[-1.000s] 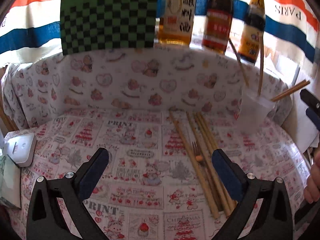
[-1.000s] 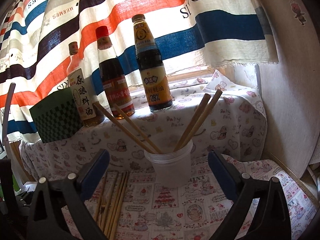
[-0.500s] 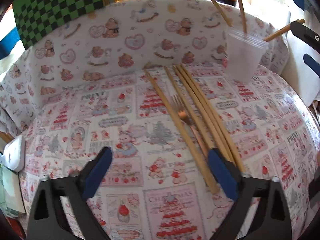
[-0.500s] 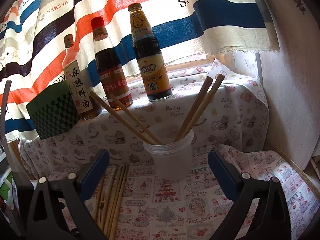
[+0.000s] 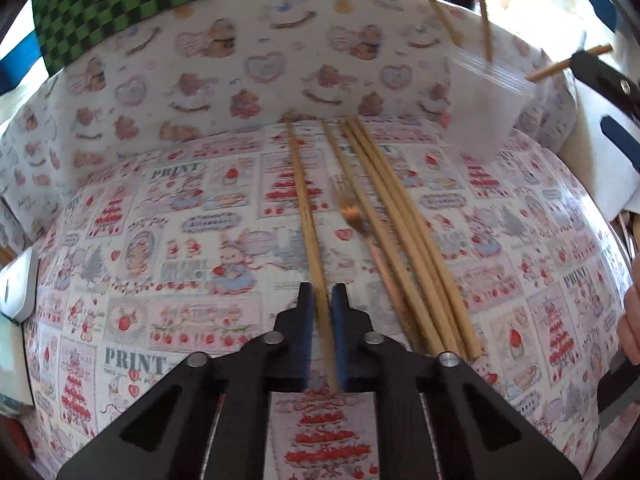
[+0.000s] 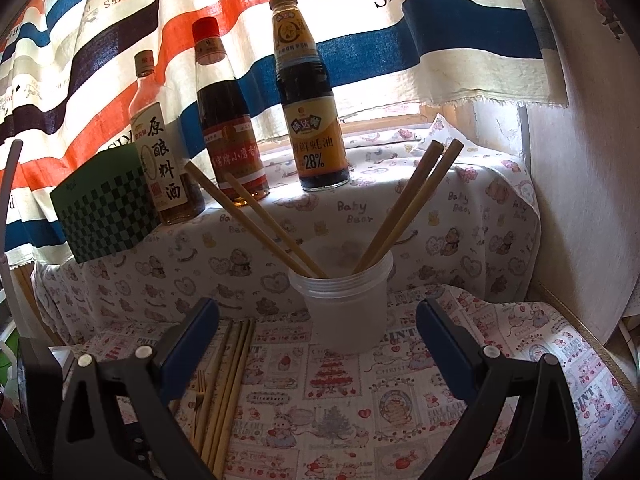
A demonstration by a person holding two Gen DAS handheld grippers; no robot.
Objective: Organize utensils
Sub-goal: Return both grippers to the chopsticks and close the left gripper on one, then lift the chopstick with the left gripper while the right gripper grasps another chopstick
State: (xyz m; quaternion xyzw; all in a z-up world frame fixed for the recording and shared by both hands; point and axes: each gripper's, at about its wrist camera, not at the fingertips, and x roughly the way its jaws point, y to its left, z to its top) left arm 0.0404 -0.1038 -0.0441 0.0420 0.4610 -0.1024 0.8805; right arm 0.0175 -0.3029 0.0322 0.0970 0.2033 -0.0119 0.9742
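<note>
My left gripper [image 5: 320,300] is shut on a single wooden chopstick [image 5: 305,204] that lies lengthwise on the printed tablecloth. To its right lie a small fork [image 5: 352,212] and a bundle of several chopsticks [image 5: 404,232]. A translucent plastic cup [image 5: 480,108] at the back right holds several chopsticks; it also shows in the right wrist view [image 6: 344,300], with its chopsticks [image 6: 404,204] leaning out. My right gripper [image 6: 316,344] is open and empty, hovering in front of the cup. The loose chopsticks [image 6: 230,380] lie at its lower left.
Three sauce bottles [image 6: 308,100] and a green checkered box [image 6: 104,208] stand on the raised cloth-covered ledge behind. A wall [image 6: 580,160] borders the right. A white device [image 5: 16,284] sits at the left table edge.
My left gripper tilted down, moved over the leftmost chopstick and closed on it. My right gripper came slightly closer to the cup and stayed open.
</note>
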